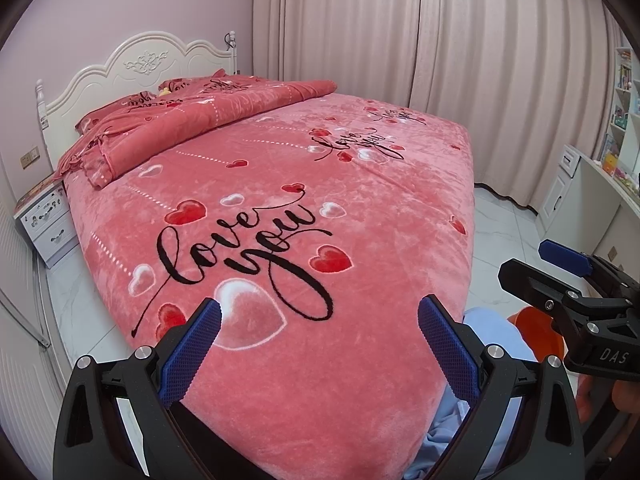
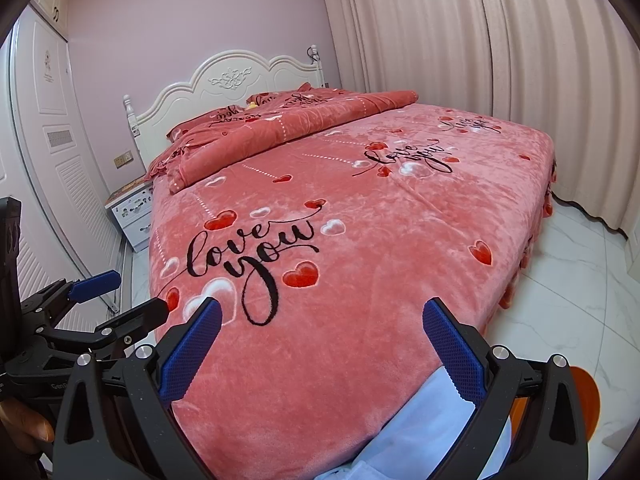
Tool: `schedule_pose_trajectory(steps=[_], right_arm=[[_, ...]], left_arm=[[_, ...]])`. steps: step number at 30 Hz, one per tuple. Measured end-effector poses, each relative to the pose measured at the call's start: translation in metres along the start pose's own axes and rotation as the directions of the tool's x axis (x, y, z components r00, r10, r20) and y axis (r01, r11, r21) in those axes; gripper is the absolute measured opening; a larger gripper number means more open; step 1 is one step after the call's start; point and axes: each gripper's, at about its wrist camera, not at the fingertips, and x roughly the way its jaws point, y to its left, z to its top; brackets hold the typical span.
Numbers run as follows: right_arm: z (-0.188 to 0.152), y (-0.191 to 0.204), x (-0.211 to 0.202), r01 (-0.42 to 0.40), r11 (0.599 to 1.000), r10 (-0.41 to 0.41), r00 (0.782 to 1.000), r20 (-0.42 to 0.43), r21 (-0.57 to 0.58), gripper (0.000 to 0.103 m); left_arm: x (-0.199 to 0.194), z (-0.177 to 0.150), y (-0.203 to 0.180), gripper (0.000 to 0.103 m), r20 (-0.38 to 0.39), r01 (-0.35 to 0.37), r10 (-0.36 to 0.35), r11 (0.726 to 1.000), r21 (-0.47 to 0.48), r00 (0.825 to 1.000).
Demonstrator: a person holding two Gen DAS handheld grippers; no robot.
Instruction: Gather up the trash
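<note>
The bed (image 1: 280,184), under a pink blanket (image 2: 380,220) printed "love you", runs lengthwise away from both cameras toward the white headboard (image 1: 132,68); no trash can be made out on it. The left claw (image 1: 320,320) and right claw (image 2: 322,320) hover over its foot end, both spread wide and holding nothing. An orange bin (image 2: 586,396) sits on the floor (image 2: 560,320) beside the bed's foot.

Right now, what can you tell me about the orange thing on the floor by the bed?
The orange thing is mostly hidden. It looks round, smooth and plastic, like a bin or bucket, but that is a guess. It is on the white floor near the bed's foot corner, behind the right gripper and next to the light blue clothing.
</note>
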Motion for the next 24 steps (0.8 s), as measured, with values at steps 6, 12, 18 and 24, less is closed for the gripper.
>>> schedule_pose_trajectory(steps=[6, 12, 18, 24], right_arm=[[-0.0023, 0.0020, -0.0005, 0.001, 1.000, -0.001, 1.000, -0.002, 0.002, 0.099], [-0.0031, 0.0024, -0.0012, -0.001, 1.000, 0.001, 1.000, -0.003, 0.005, 0.099], [-0.0014, 0.0002, -0.0007, -0.001, 1.000, 0.001, 1.000, -0.003, 0.006, 0.099], [-0.0011, -0.0008, -0.0010, -0.002, 1.000, 0.002, 1.000, -0.004, 0.006, 0.099]], left_arm=[[0.0012, -0.0006, 0.0007, 0.097, -0.003, 0.002, -0.002, 1.000, 0.003, 1.000], [0.0006, -0.0006, -0.0002, 0.097, -0.005, 0.002, -0.002, 1.000, 0.003, 1.000], [-0.0004, -0.0019, 0.0008, 0.097, -0.005, 0.002, -0.002, 1.000, 0.004, 1.000], [0.0018, -0.0019, 0.0000, 0.097, -0.006, 0.002, -0.002, 1.000, 0.010, 1.000]])
